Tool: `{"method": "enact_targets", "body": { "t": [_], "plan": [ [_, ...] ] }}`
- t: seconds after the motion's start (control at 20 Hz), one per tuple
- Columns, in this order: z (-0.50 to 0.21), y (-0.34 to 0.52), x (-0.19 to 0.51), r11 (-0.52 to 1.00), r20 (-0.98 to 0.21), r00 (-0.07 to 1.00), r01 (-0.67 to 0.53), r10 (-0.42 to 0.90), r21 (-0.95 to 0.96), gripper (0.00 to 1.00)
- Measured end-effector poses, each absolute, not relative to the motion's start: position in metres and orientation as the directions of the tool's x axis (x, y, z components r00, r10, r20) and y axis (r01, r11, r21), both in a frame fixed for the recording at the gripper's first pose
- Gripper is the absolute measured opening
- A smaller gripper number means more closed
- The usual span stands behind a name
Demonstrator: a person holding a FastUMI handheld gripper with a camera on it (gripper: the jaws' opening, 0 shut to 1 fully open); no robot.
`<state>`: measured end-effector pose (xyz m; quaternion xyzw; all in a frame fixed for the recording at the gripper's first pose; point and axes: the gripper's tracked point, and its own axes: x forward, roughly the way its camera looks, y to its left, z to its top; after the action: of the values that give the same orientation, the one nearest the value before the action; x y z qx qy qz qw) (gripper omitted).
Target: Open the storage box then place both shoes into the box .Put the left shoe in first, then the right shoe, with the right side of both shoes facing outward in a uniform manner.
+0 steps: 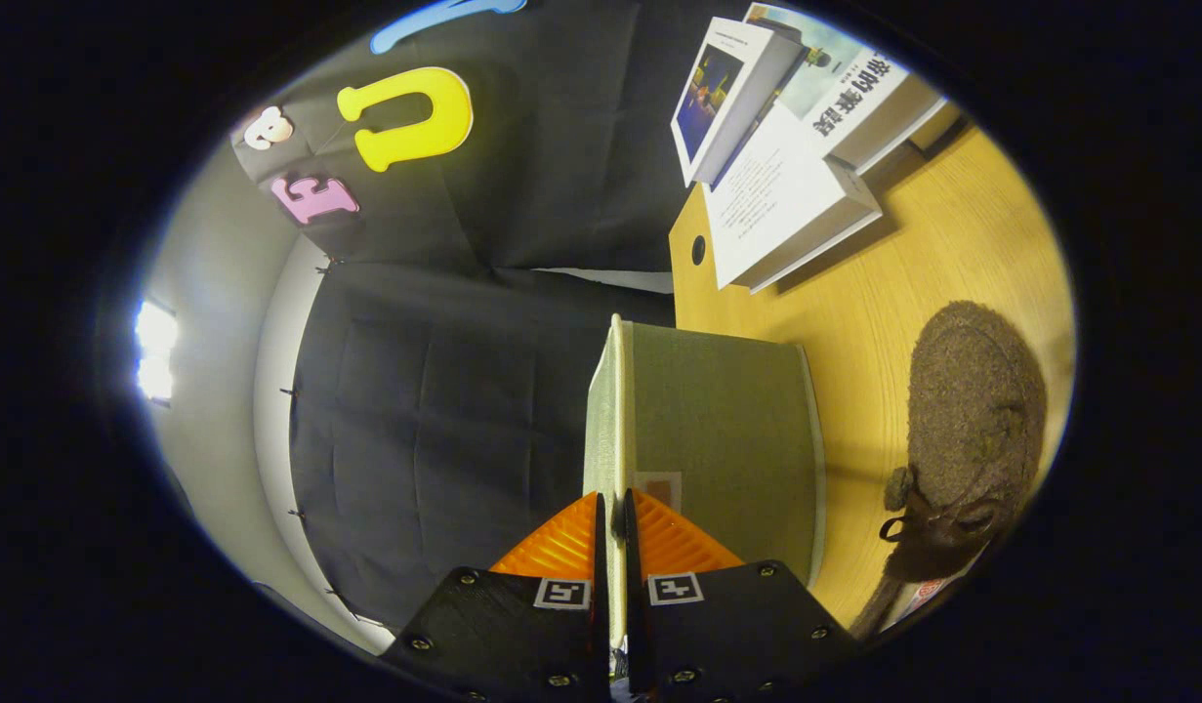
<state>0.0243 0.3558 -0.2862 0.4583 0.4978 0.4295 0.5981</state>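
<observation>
Here your gripper (611, 517) is clenched on the box lid (605, 410), with a brown shoe (967, 430) lying beside the box (723, 439)

Grey-green storage box (718, 430); brown fuzzy shoe (972, 420); light wood-grain table (952, 244).

Rolled sideways, close behind gripper (610, 517), facing storage box (718, 439)

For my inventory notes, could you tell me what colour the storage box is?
Olive green, with a pale cream rim; the storage box shows best in the gripper view, its rim pinched in the claw.
</observation>
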Motion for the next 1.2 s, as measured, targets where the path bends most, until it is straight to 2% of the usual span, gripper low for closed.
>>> {"method": "enact_targets", "body": {
  "t": [0.15,0.35,0.6,1.2],
  "plan": [
    [-0.267,0.362,0.018,0.205,-0.193,0.109,-0.111,0.975,0.972,0.07],
    [-0.286,0.365,0.008,0.305,-0.300,0.053,-0.205,0.952,0.930,0.07],
    [-0.272,0.377,0.007,0.268,-0.265,0.040,-0.179,0.963,0.947,0.07],
    [-0.169,0.459,0.003,0.162,-0.189,-0.038,-0.367,0.981,0.916,0.07]
  ]
}}
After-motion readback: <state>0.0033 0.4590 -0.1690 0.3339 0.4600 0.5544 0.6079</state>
